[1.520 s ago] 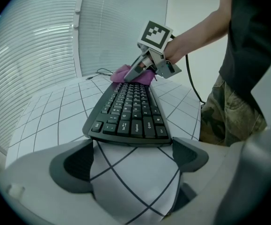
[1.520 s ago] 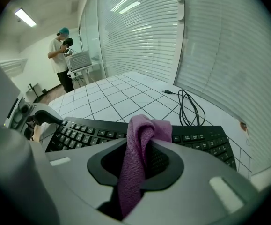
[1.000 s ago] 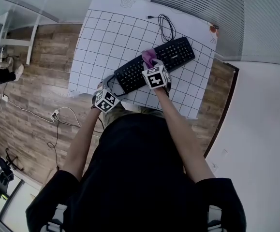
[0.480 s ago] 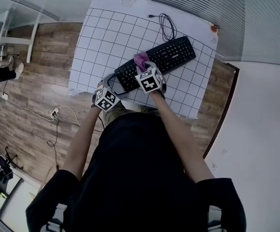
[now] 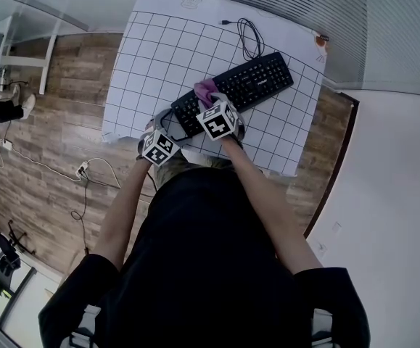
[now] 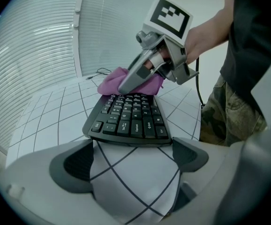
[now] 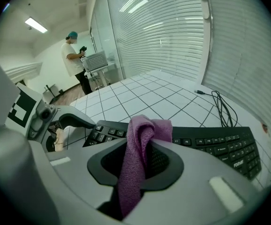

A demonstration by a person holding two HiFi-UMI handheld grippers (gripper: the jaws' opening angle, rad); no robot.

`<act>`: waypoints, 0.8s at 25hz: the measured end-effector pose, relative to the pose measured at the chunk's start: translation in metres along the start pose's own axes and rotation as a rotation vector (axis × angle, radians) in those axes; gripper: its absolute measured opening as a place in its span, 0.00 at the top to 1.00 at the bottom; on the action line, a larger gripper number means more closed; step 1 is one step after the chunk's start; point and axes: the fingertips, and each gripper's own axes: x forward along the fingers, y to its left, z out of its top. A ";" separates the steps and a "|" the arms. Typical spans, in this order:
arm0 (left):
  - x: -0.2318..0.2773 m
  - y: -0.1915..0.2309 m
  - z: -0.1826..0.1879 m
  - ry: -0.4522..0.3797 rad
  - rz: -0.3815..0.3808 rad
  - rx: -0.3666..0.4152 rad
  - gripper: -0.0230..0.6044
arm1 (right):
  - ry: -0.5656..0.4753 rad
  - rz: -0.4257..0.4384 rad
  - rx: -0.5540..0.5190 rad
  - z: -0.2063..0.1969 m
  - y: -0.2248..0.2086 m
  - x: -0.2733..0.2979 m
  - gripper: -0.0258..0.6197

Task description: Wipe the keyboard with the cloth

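Note:
A black keyboard (image 5: pixel 249 84) lies slantwise on the white gridded mat (image 5: pixel 166 56). My right gripper (image 5: pixel 208 101) is shut on a purple-pink cloth (image 5: pixel 205 88) and holds it down on the keyboard's left part. In the right gripper view the cloth (image 7: pixel 137 158) hangs pinched between the jaws, with the keyboard (image 7: pixel 219 144) beyond. My left gripper (image 5: pixel 167 124) stands open just off the keyboard's left end. In the left gripper view its fingers (image 6: pixel 74 165) flank bare mat, the keyboard (image 6: pixel 128 121) lies ahead, and the cloth (image 6: pixel 114 82) sits under the right gripper (image 6: pixel 135 78).
The keyboard's coiled cable (image 5: pixel 249 38) lies at the mat's far side. The table's front edge runs close to my body, with wooden floor (image 5: pixel 43 136) to the left. Window blinds (image 7: pixel 172 36) stand behind the table. A person (image 7: pixel 74 60) stands far off.
My right gripper has slid the cloth leftward along the keyboard, from its middle toward its left end. The left gripper has stayed put.

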 end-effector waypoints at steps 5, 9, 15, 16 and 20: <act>0.000 0.000 0.000 -0.001 0.000 -0.001 0.16 | 0.004 0.033 -0.016 0.002 0.016 0.004 0.82; 0.000 0.000 -0.001 -0.002 0.001 0.002 0.16 | -0.003 0.039 -0.008 0.002 0.015 0.004 0.82; 0.000 0.000 -0.001 0.002 -0.001 0.001 0.16 | 0.015 0.115 -0.044 0.003 0.041 0.007 0.82; 0.000 0.000 -0.001 0.003 -0.001 0.001 0.16 | 0.018 0.126 -0.061 0.004 0.046 0.009 0.82; 0.000 0.000 -0.001 0.002 0.001 0.002 0.16 | 0.024 0.142 -0.085 0.005 0.056 0.011 0.82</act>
